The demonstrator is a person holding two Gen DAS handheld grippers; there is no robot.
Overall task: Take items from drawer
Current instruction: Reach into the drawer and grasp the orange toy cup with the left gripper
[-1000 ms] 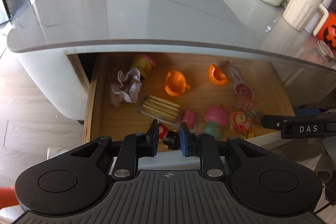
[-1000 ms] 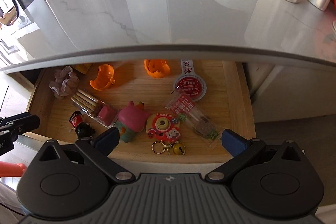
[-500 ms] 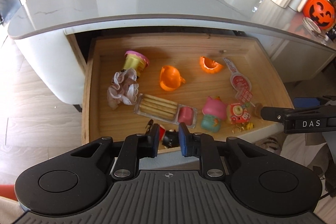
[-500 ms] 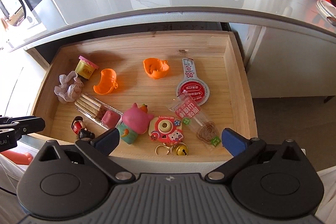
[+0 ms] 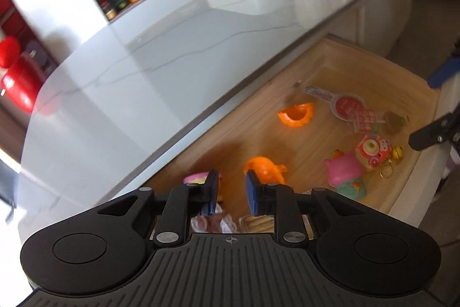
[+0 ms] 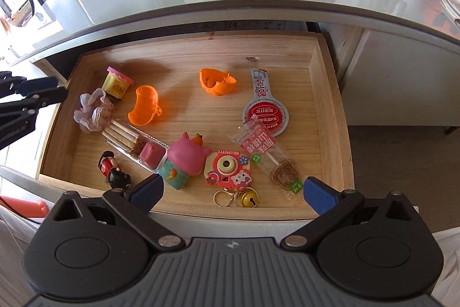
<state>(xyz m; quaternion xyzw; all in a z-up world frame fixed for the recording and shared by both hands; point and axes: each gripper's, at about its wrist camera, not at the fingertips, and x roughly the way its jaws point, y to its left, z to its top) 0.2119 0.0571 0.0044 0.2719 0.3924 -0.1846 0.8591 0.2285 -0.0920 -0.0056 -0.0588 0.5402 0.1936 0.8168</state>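
Both grippers hang over the pulled-out wooden drawer (image 6: 330, 94), neither one grasping anything. Spread wide, the right gripper (image 6: 233, 189) has its blue fingertips (image 6: 319, 196) above the drawer's near edge; directly ahead of it, between the two fingers, lie a pink toy camera keychain (image 6: 228, 169) with a gold bell (image 6: 249, 199) and, just left of that, a pink-and-teal squishy toy (image 6: 184, 160). Beside its right finger sits a clear snack packet (image 6: 267, 151), overlapping a red-and-white round-headed packet (image 6: 264, 112) farther ahead. Close to its left finger lies a small doll figure (image 6: 113, 170), and beyond that a clear tray of biscuit sticks (image 6: 133, 138), a pale scrunchie (image 6: 92, 111), a yellow tub with a pink lid (image 6: 116, 81) and two orange plastic pieces (image 6: 145, 105) (image 6: 217, 81). The left gripper (image 5: 231, 196) is tilted over the drawer's left end with its fingers narrowed to a small gap and nothing between them; one orange piece (image 5: 266, 170) sits just past its right finger, and the grey marble countertop (image 5: 138, 59) fills the space ahead and to its left. Seen from the right wrist camera, the left gripper's fingers (image 6: 43, 89) reach in at the drawer's left wall
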